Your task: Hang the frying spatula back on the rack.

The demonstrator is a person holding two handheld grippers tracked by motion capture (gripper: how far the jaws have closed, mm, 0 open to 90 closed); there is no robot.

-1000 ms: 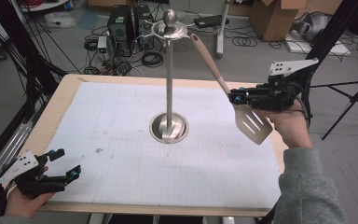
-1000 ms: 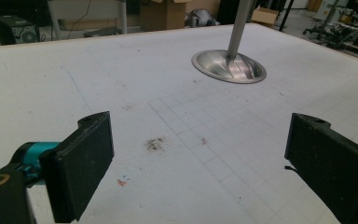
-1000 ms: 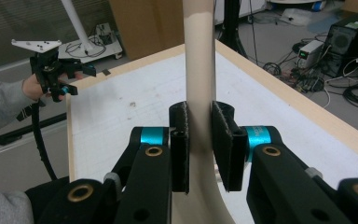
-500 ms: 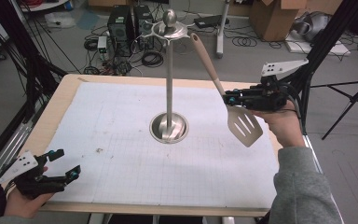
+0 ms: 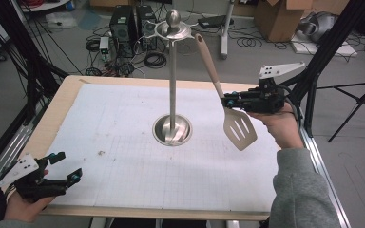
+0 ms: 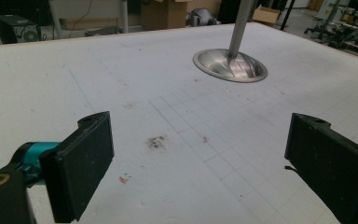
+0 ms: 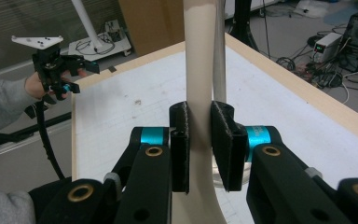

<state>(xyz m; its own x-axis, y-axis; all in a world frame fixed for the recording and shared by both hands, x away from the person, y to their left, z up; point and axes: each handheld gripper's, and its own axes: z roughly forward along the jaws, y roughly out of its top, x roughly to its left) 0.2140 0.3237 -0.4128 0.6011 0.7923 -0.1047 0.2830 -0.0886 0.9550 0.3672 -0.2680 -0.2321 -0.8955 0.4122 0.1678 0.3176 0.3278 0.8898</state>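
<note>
Nearest the person, at the table's front left corner, the left gripper is held low over the white gridded mat, its jaws spread wide with nothing between them. Farther in, at the right edge of the table, the right gripper is clamped on the handle of a slotted spatula, the pads pressing it from both sides. The spatula is beige, with a slim rounded handle and a flat blade cut by several slots; no writing is readable on it. Its long axis runs steeply, blade down and towards the person, handle tip up and away, against the top disc of the metal utensil stand at mid-table. The blade hangs in the air above the mat.
</note>
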